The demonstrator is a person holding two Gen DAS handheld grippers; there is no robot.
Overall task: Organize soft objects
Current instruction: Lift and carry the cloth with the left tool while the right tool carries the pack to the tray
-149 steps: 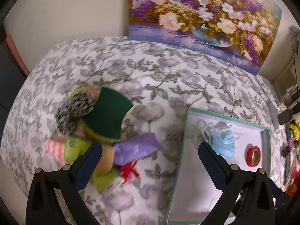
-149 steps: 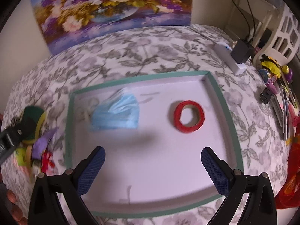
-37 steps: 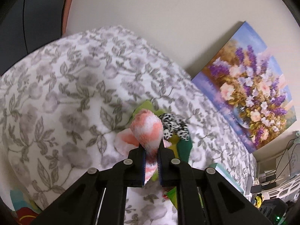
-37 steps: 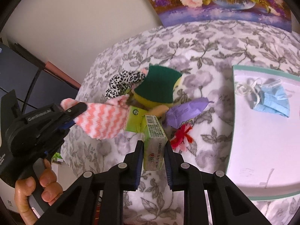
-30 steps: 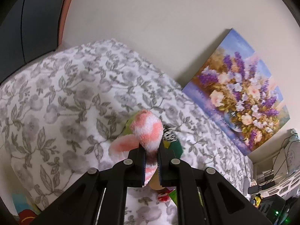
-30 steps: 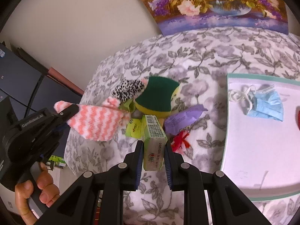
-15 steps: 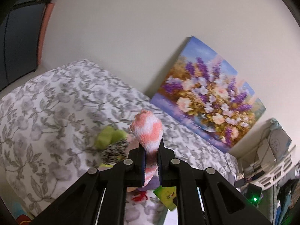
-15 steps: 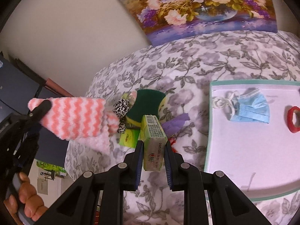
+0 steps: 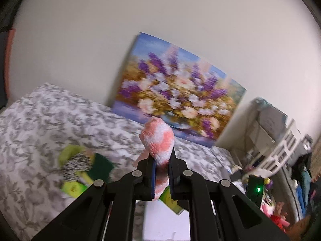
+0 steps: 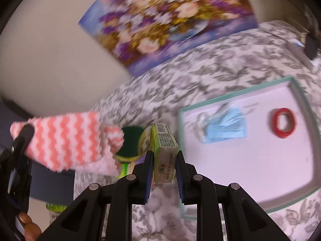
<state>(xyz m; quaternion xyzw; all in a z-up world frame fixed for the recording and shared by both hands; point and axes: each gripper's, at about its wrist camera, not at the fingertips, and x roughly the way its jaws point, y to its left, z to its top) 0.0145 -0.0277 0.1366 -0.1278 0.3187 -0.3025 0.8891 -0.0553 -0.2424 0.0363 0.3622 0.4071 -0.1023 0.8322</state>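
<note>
My left gripper [image 9: 161, 164] is shut on a fluffy pink-and-white zigzag sock [image 9: 158, 140] and holds it high above the bed. The sock also shows at the left of the right wrist view [image 10: 66, 140]. My right gripper [image 10: 163, 160] is shut on a green tissue pack [image 10: 163, 146], held in the air beside the white tray [image 10: 240, 160] with the teal rim. In the tray lie a blue face mask [image 10: 222, 128] and a red tape roll [image 10: 282, 125]. A pile with a green sponge [image 9: 101, 166], a leopard-print cloth [image 9: 77, 165] and green packs lies on the bed.
The bed has a grey floral cover [image 9: 40, 120]. A flower painting [image 9: 176, 100] leans on the wall behind it. Cluttered shelves and a chair [image 9: 280, 150] stand at the right. A power strip [image 10: 301, 50] lies at the bed's far right.
Both grippers have risen and swung right, toward the tray, each carrying its object. The sock is lifted clear of the pile; the tray has come closer in the right wrist view.
</note>
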